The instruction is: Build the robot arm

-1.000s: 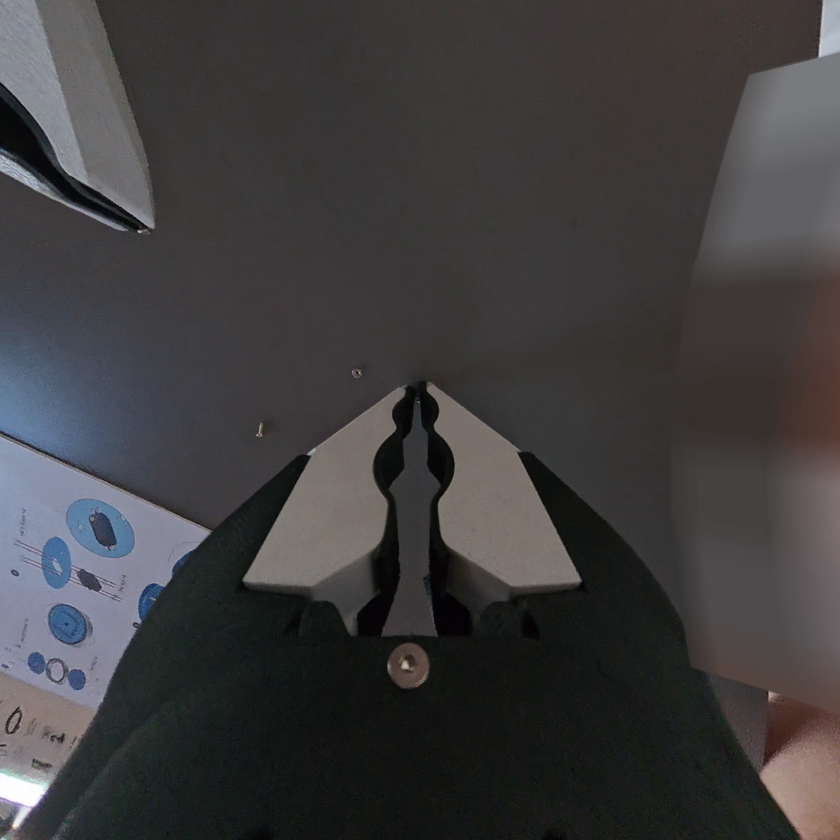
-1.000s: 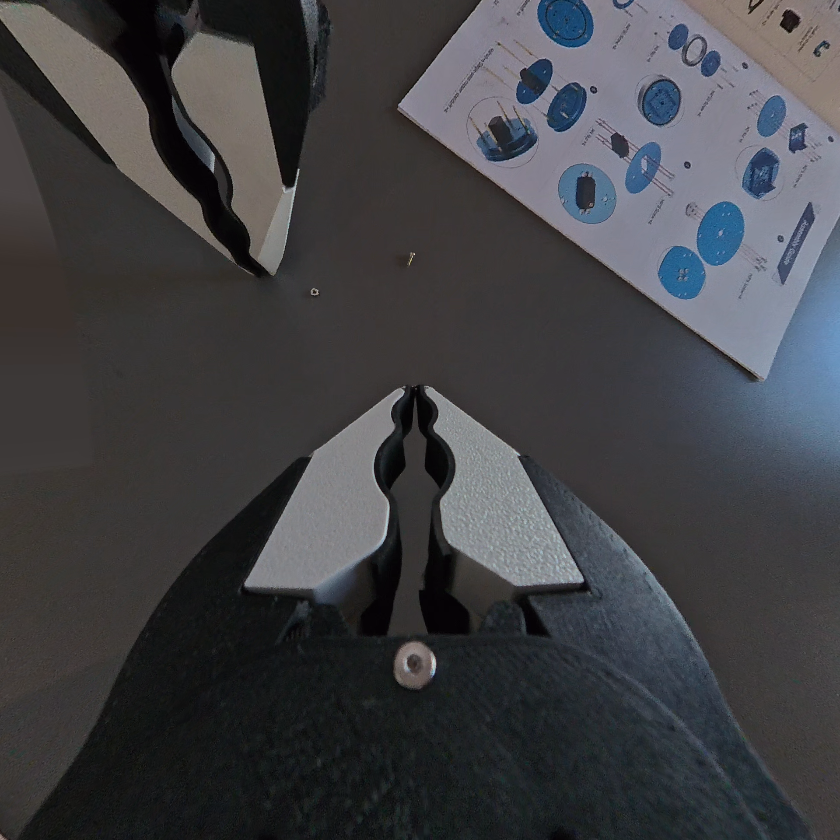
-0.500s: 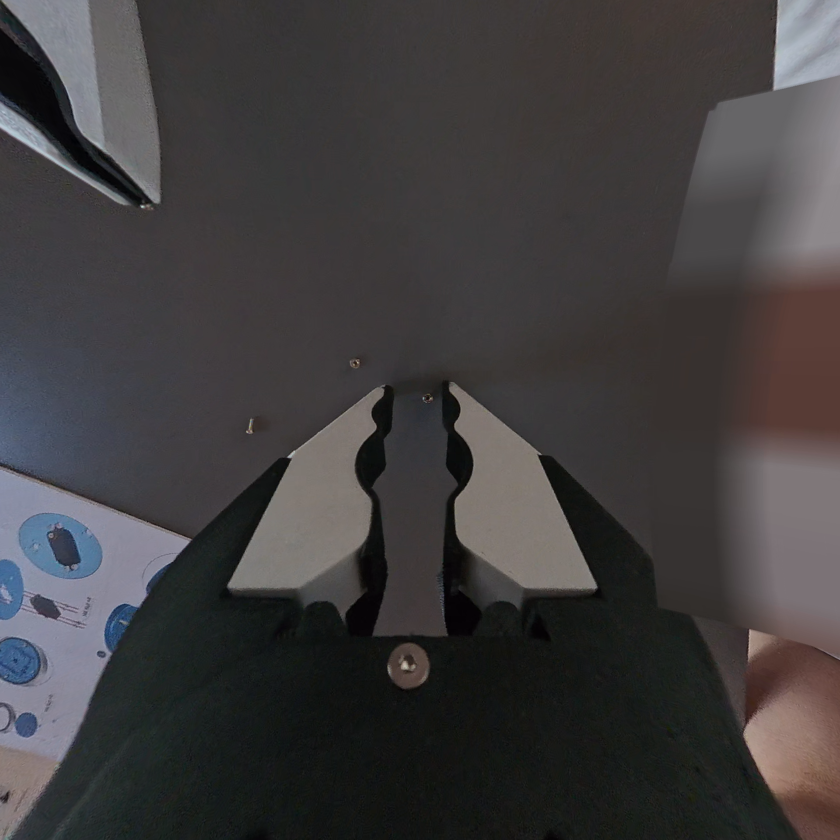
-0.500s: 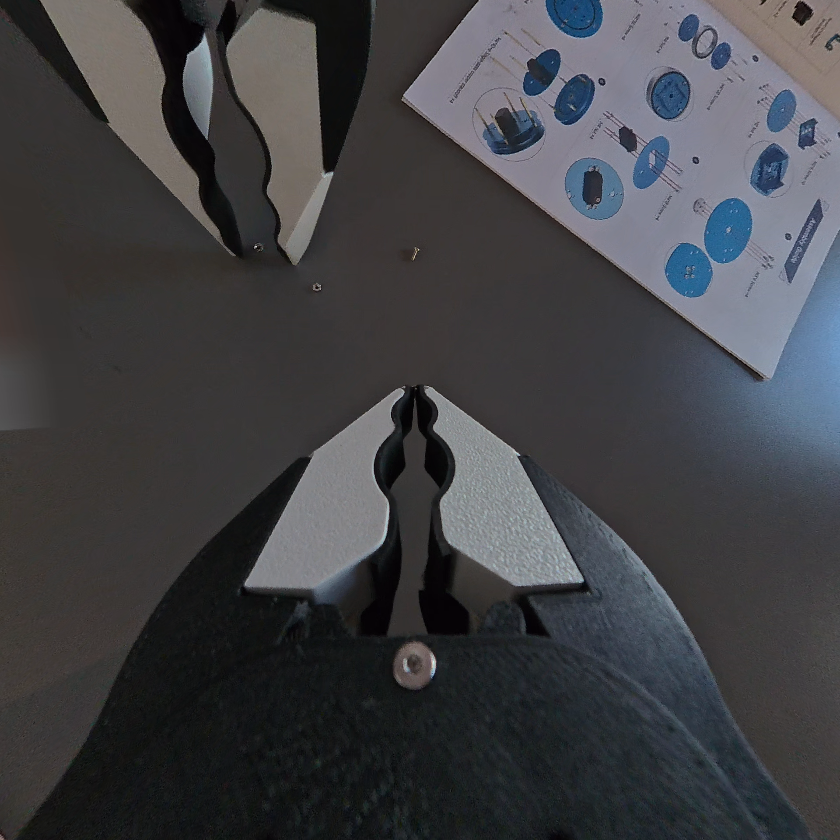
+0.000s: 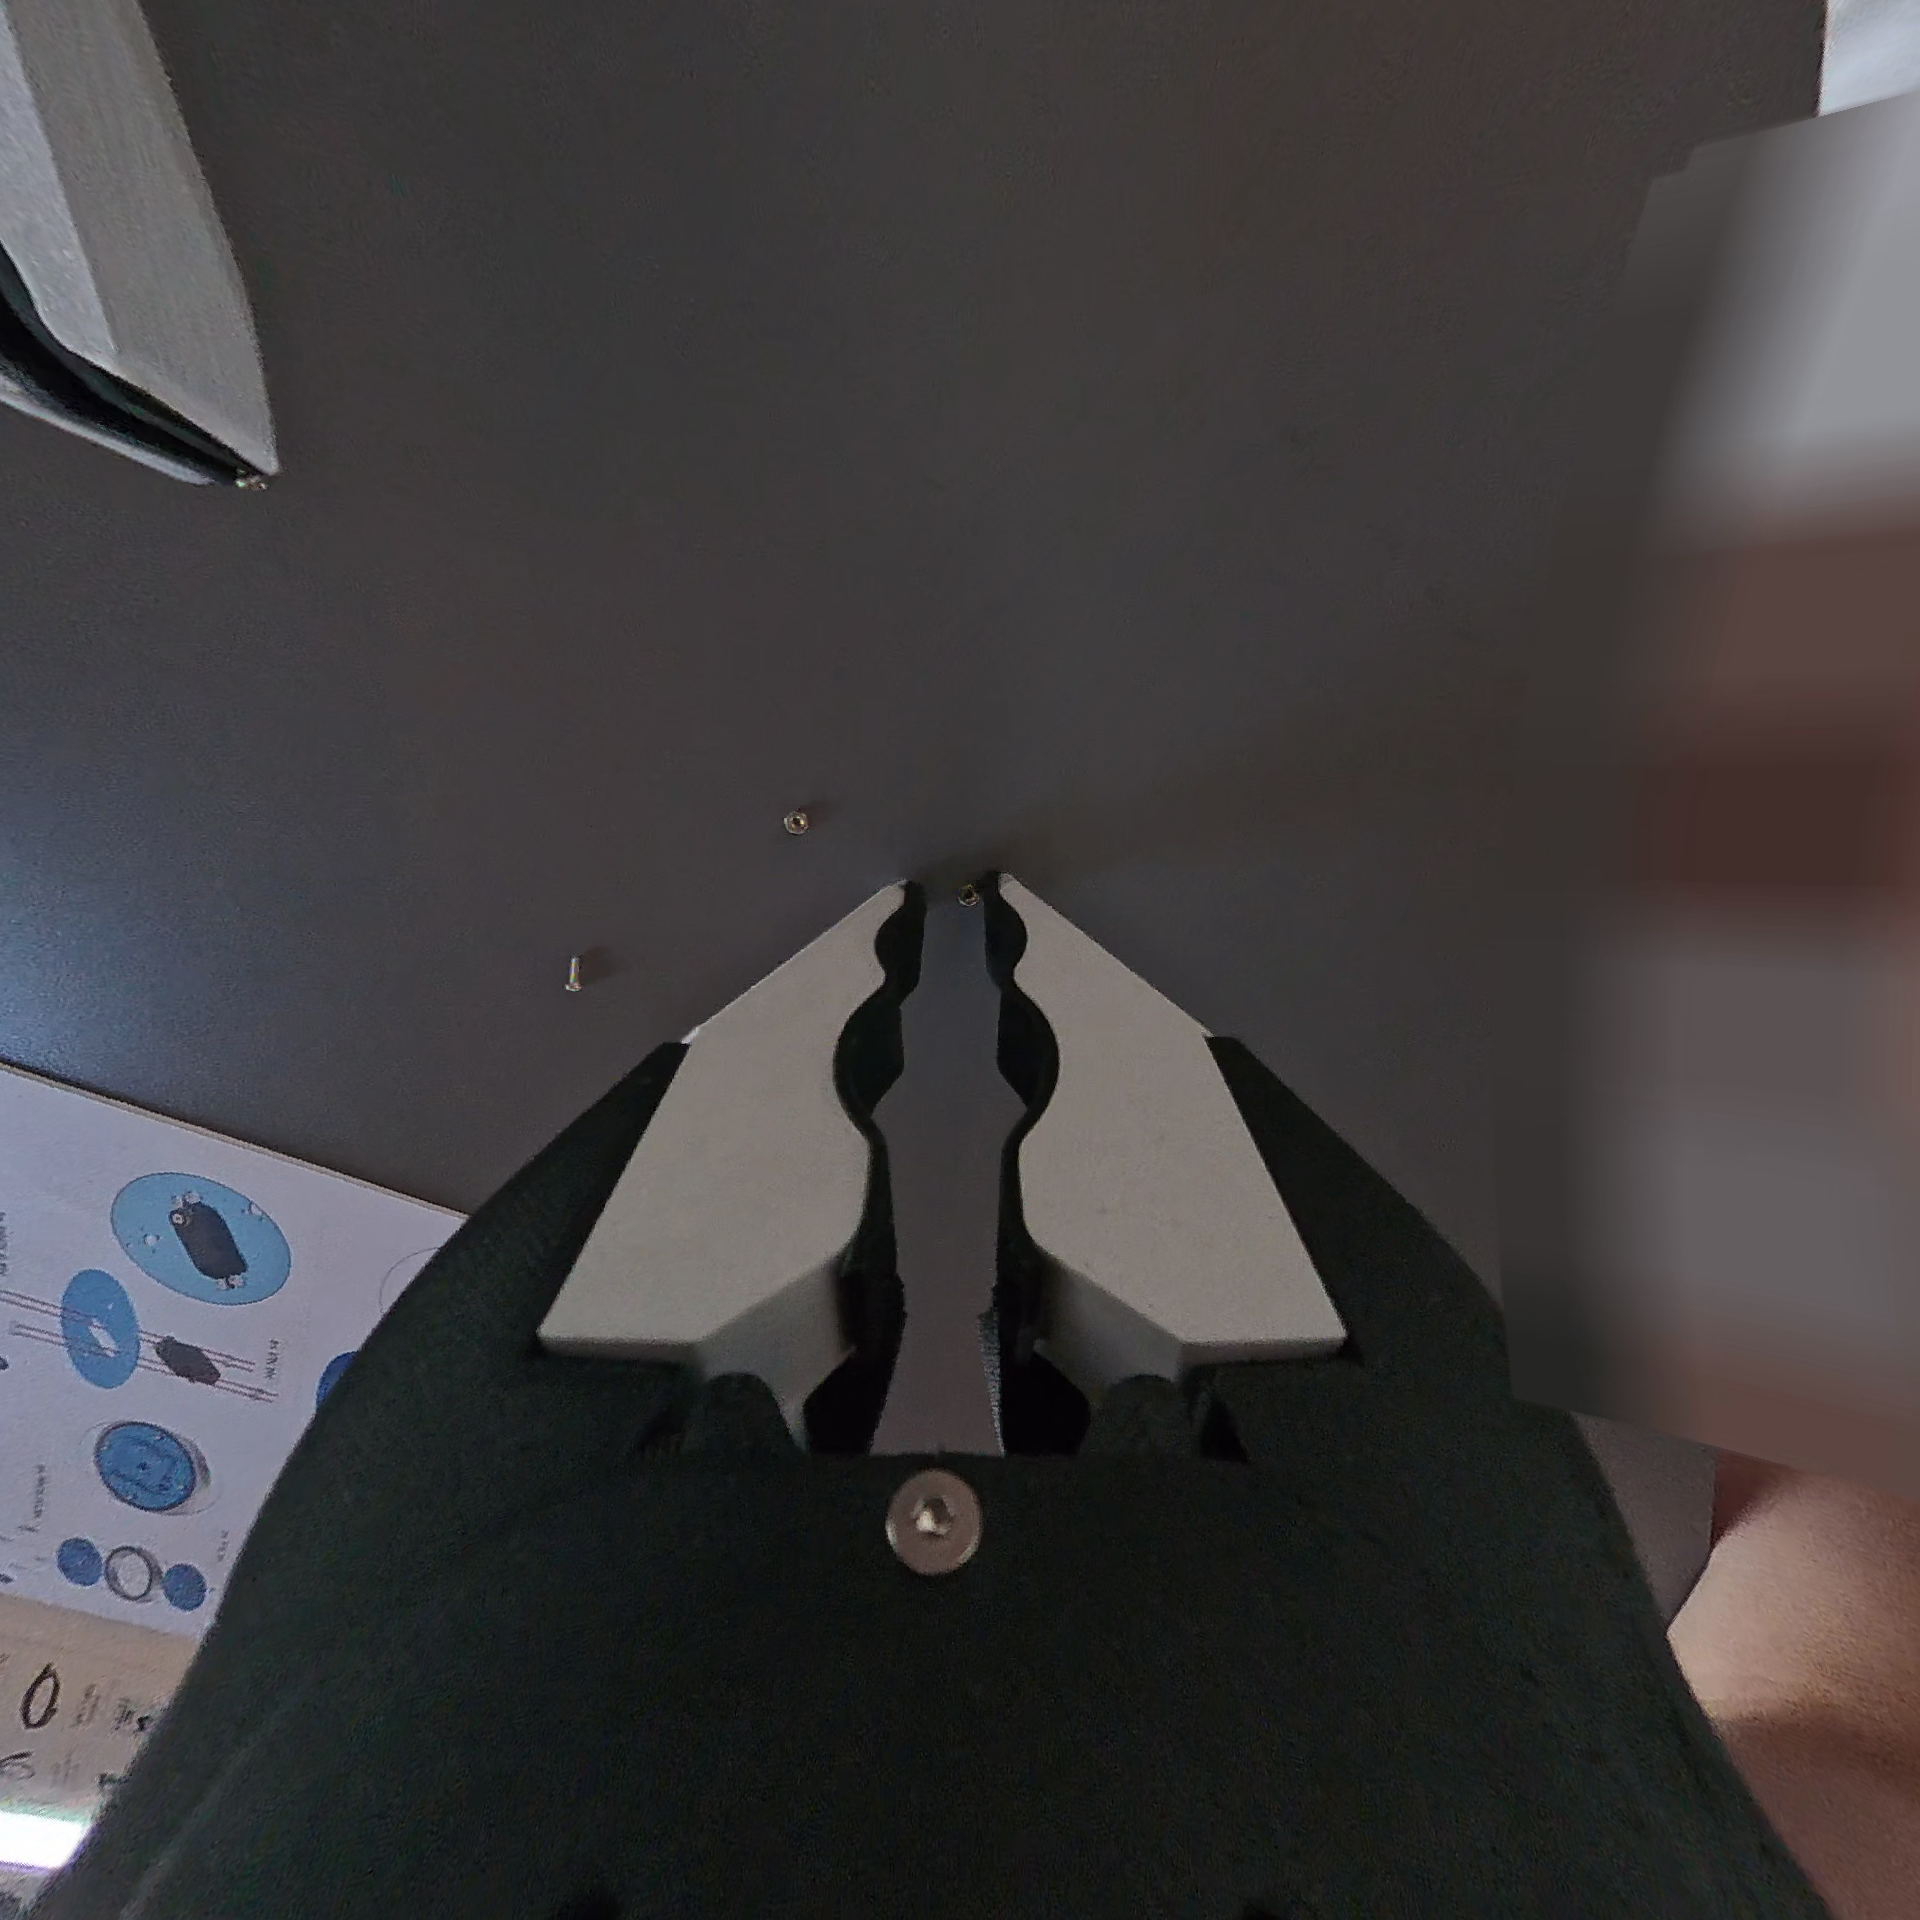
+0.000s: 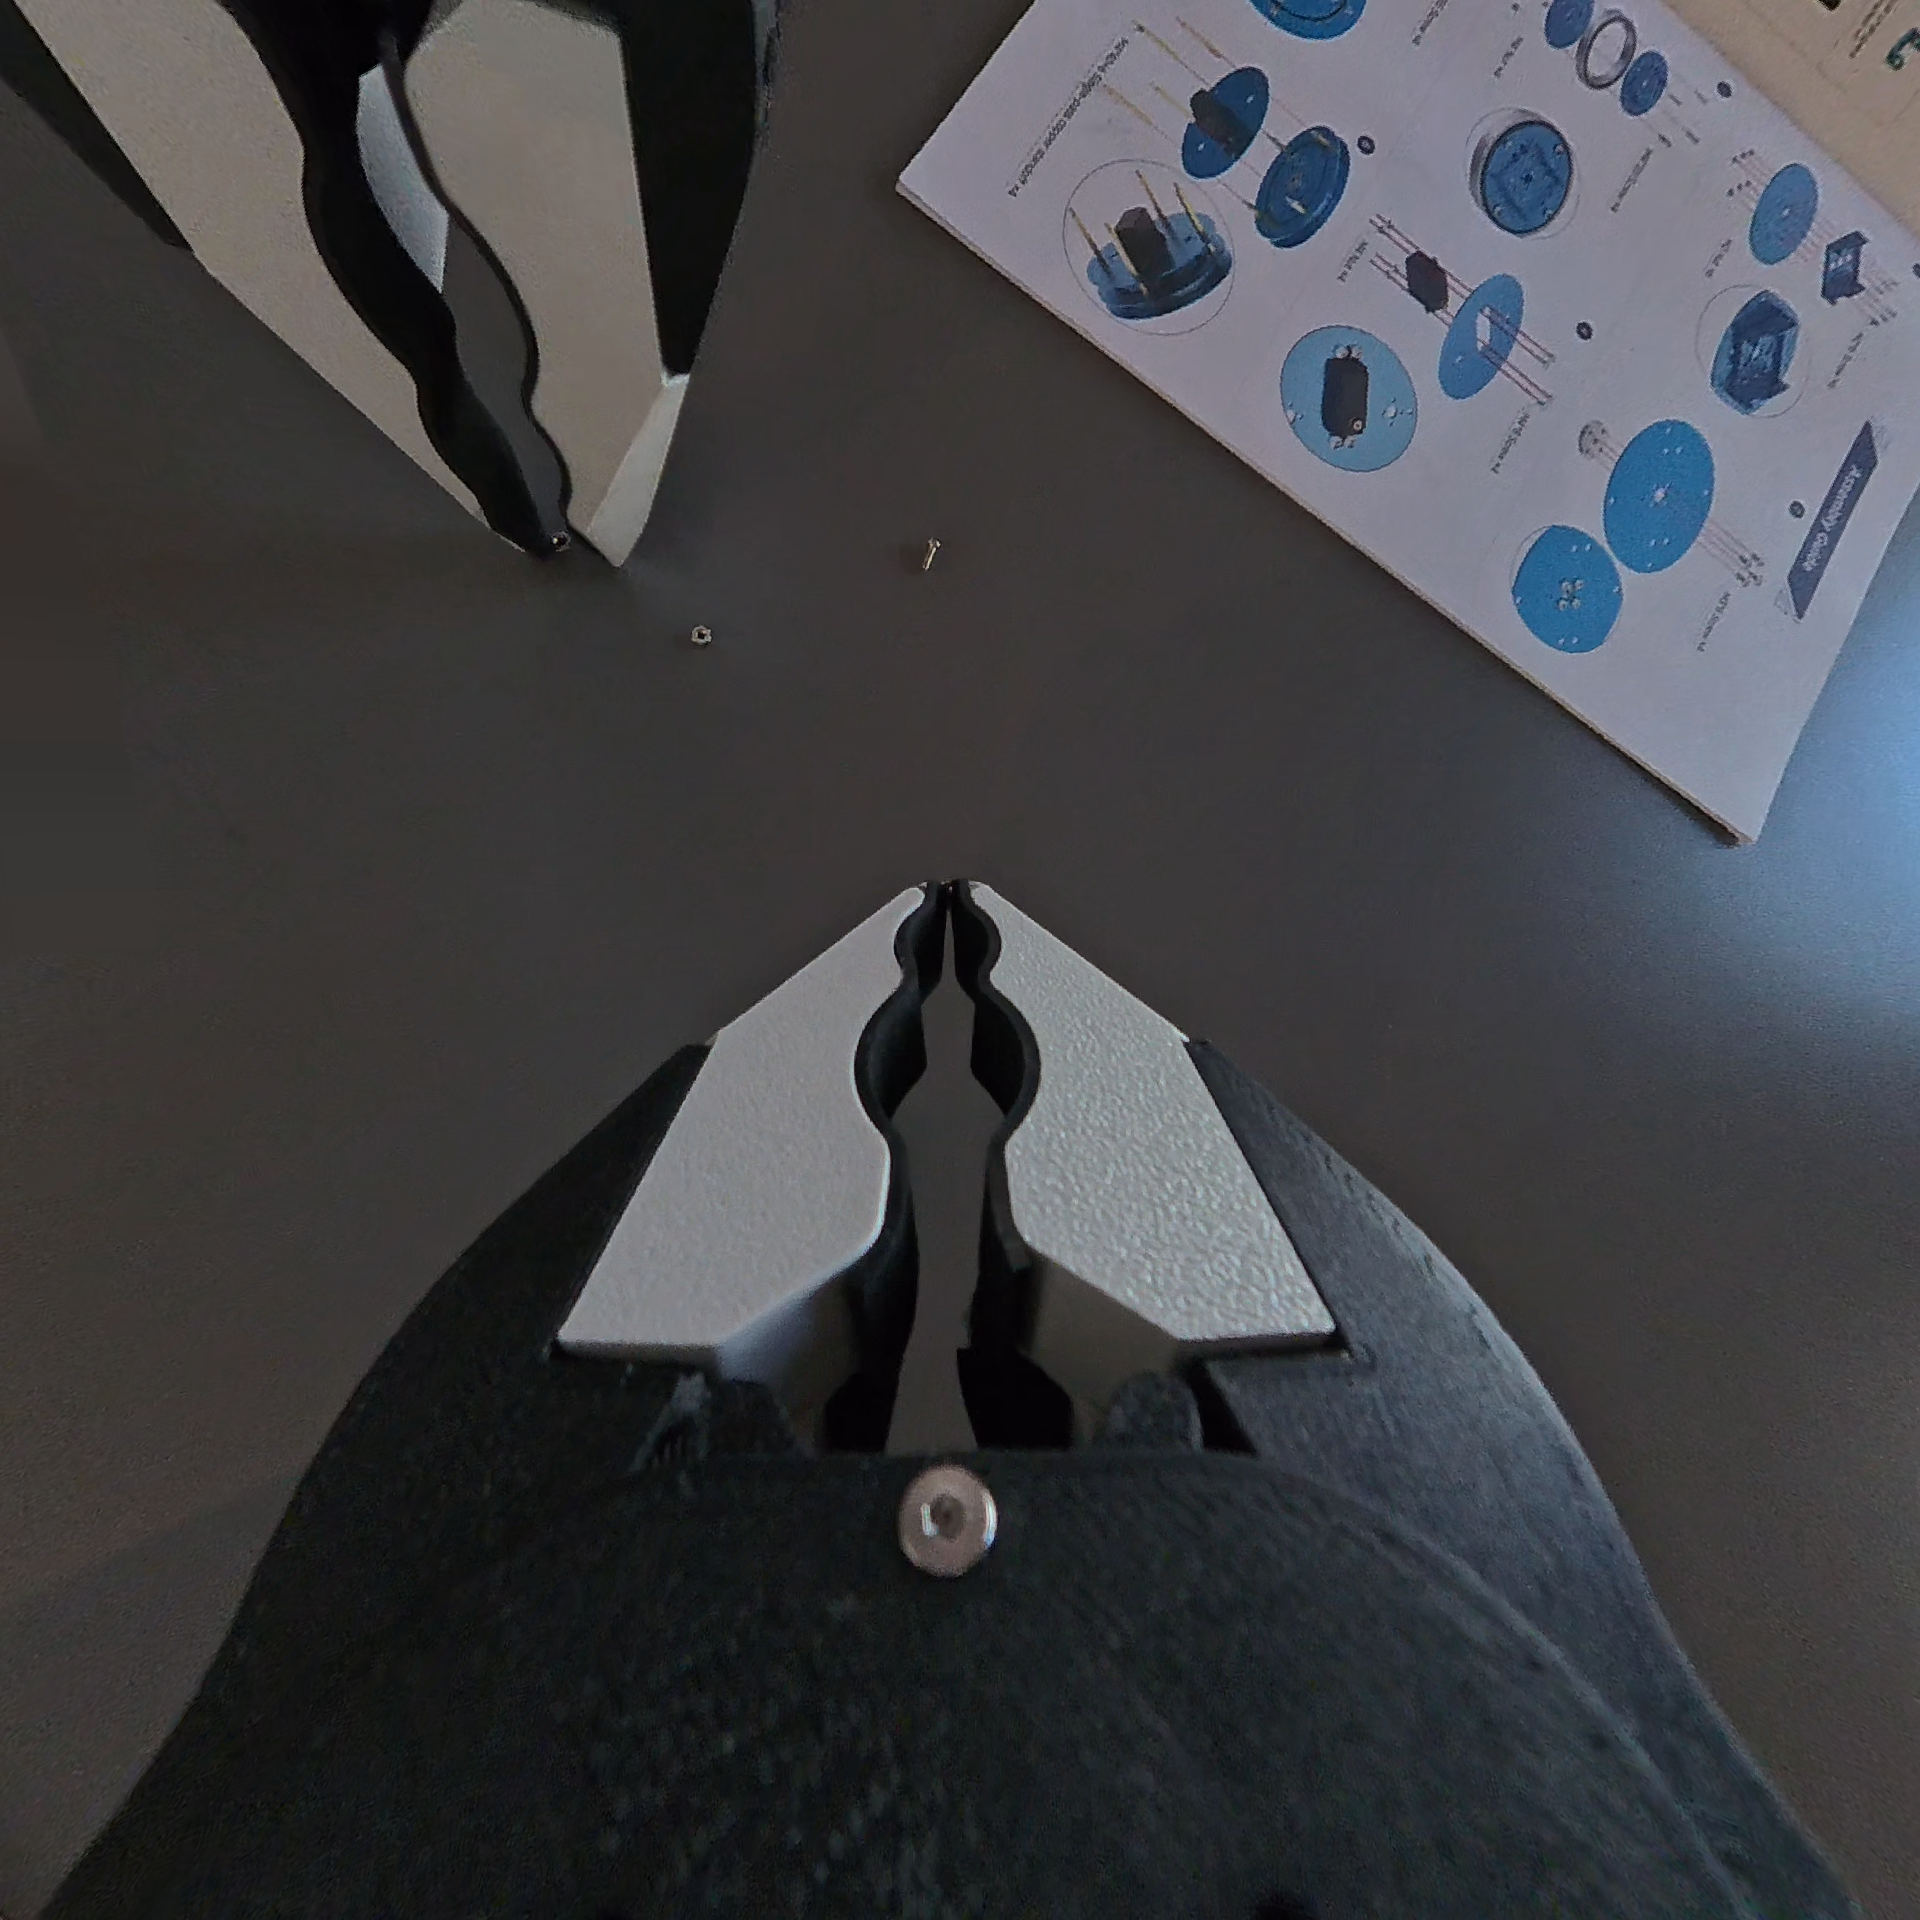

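Note:
My left gripper stands tip-down on the dark grey table. Its jaws are a narrow gap apart, with a tiny metal nut lying between the tips, close to the right one. The right wrist view shows the same gripper and nut at the upper left. A second nut and a small screw lie loose nearby. My right gripper is shut, hovering apart from these parts. In the left wrist view it shows a tiny bright speck at its tip.
A white instruction sheet with blue diagrams lies on the table beyond the screw. A person's bare arm shows at the lower right of the left wrist view. The grippers' ends are close to 12 centimeters from one another. My left gripper's tips are some 7 centimeters from the small screw. Look for it in the right wrist view too.
The left gripper was shut a second ago, opened wide around the nut, and has now narrowed on it again. The right gripper stays shut and has shifted only slightly.

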Demonstrator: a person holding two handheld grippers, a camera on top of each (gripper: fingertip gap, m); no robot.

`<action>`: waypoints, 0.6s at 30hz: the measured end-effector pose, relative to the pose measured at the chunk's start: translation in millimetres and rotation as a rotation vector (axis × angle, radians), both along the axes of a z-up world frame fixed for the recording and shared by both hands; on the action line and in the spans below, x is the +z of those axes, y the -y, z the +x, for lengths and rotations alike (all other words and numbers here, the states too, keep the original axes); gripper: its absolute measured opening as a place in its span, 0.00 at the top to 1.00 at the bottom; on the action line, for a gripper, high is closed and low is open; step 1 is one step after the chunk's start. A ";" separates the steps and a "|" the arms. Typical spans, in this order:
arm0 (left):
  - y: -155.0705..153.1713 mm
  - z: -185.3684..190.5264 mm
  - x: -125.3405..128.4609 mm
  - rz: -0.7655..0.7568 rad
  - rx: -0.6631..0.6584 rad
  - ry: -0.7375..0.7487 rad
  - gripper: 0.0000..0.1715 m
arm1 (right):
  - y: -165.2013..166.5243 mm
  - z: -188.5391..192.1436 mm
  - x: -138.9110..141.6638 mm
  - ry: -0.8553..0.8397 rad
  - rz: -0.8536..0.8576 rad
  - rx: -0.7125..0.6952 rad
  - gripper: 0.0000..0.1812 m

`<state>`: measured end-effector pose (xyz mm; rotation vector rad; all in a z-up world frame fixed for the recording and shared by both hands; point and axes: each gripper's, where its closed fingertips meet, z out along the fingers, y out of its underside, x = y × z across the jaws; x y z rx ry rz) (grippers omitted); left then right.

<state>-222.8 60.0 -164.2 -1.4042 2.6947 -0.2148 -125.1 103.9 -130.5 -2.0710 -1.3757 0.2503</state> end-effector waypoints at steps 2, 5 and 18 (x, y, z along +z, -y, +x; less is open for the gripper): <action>0.9 -0.3 -0.1 0.008 -0.004 -0.010 0.95 | -0.2 -0.3 -0.2 0.000 0.001 0.000 1.00; 1.8 -0.5 -0.5 0.021 -0.017 -0.019 0.99 | -1.1 1.2 -2.0 0.006 -0.002 -0.006 1.00; -13.5 -12.7 2.6 0.061 0.002 0.017 0.99 | -1.0 -1.4 -1.3 0.002 0.005 -0.003 1.00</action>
